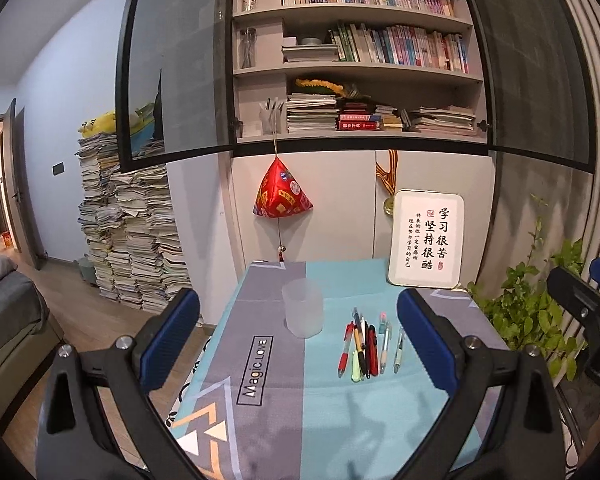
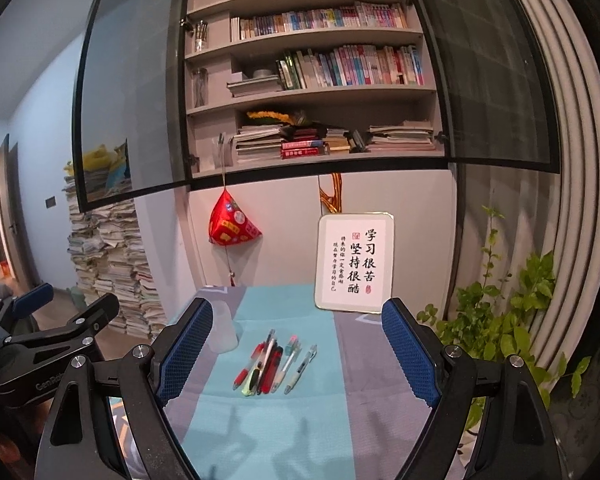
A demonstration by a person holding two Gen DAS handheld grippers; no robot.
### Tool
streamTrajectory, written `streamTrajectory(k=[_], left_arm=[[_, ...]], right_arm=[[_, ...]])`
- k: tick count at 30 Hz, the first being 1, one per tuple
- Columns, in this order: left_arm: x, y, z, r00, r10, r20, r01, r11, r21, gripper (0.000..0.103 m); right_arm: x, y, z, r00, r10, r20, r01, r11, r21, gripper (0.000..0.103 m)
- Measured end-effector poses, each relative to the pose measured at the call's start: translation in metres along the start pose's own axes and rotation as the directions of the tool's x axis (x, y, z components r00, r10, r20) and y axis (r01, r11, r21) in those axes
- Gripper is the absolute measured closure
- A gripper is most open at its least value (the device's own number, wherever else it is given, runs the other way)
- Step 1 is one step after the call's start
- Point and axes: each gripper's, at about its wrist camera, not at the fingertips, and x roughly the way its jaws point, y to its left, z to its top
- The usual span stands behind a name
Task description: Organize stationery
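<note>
Several pens point(image 1: 366, 350) lie side by side on the teal and grey tablecloth point(image 1: 332, 412), right of a frosted translucent cup point(image 1: 302, 308) that stands upright. They also show in the right wrist view point(image 2: 274, 362), with the cup point(image 2: 224, 330) partly hidden behind my right gripper's left finger. My left gripper point(image 1: 300, 336) is open and empty, held above the table's near part. My right gripper point(image 2: 296, 350) is open and empty, also above the near part. Each gripper shows at the edge of the other's view.
A framed calligraphy sign point(image 1: 426, 240) leans on the cabinet at the table's back right. A red hanging ornament point(image 1: 282, 192) hangs behind the table. A leafy plant point(image 1: 540, 304) stands to the right. Tall paper stacks point(image 1: 132, 232) stand on the floor to the left.
</note>
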Motion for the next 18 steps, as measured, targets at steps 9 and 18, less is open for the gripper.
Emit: streamTrajectory(k=[9,18], left_arm=[[0.068,-0.014,0.007,0.998,-0.062,-0.026,0.063,0.998,0.018,0.004],[0.081,-0.032,0.03,0.997,-0.071,0.023,0.069,0.996,0.057,0.004]], right_arm=[[0.082,-0.004,0.015,0.997,-0.026,-0.073,0.028,0.999,0.028,0.016],[0.11,-0.013,0.026,0.998,-0.021,-0.063,0.025,0.998,0.065,0.016]])
